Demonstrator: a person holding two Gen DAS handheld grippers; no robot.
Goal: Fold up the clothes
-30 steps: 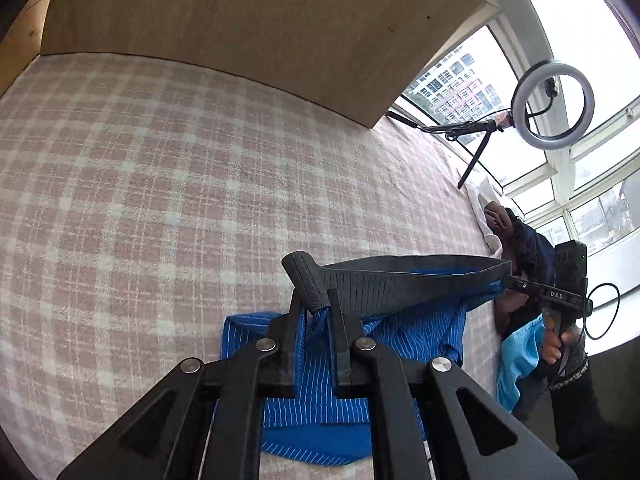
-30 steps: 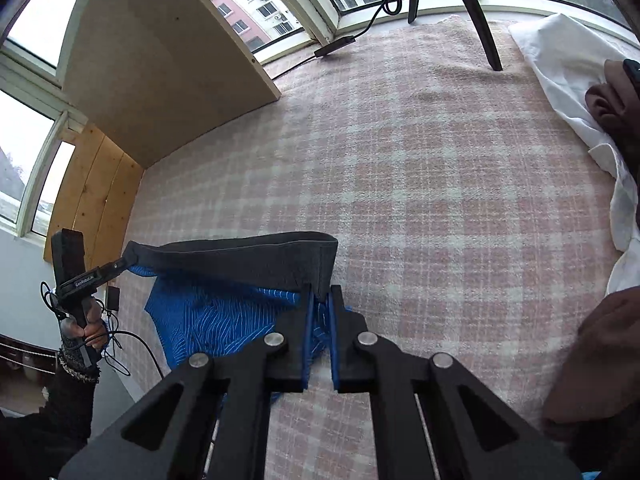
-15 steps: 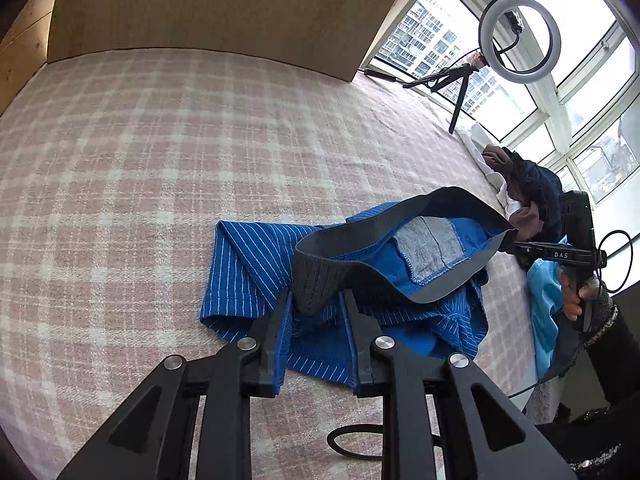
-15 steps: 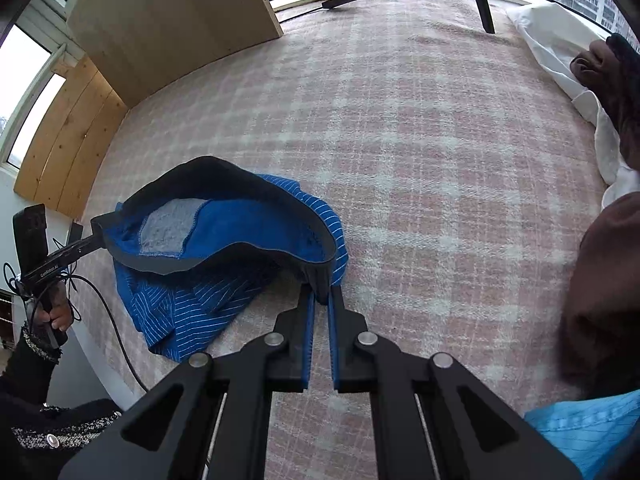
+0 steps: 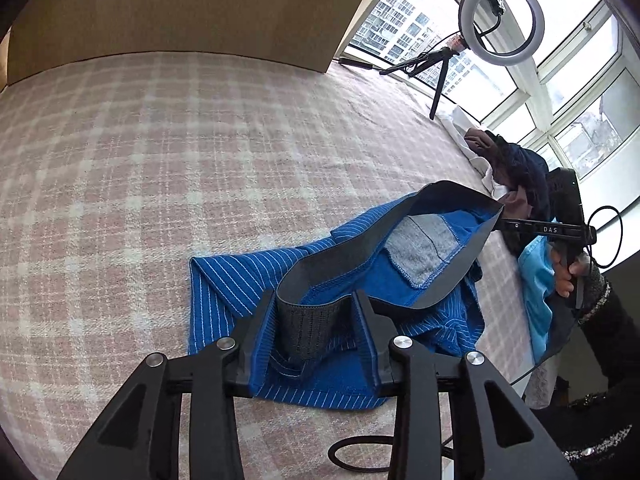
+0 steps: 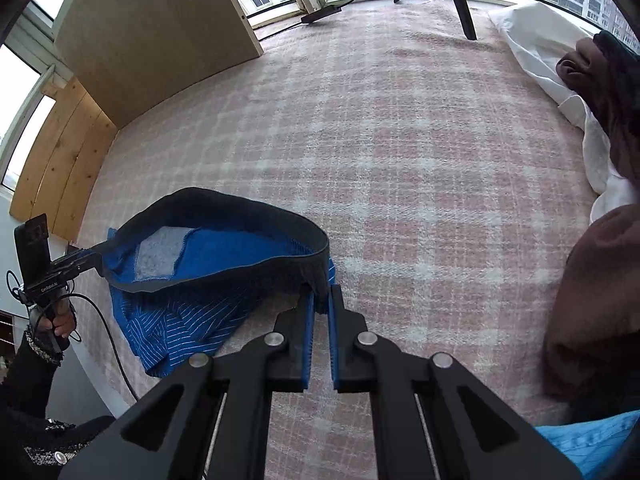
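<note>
Now your left gripper stands with its fingers apart, the grey waistband of the blue striped shorts lying loose between them — straddled, not gripped. Your right gripper has its fingers drawn together on the opposite end of that same waistband, just ahead of its tips. The shorts rest crumpled on the plaid blanket, directly in front of both tools, with the waistband gaping open. Risk from here: with only one end clamped, any pull by your right tool would likely drag the whole garment sideways rather than stretch it flat — bunching the legs further. Beside your right tool, a pile of other clothes could snag the moving fabric.
</note>
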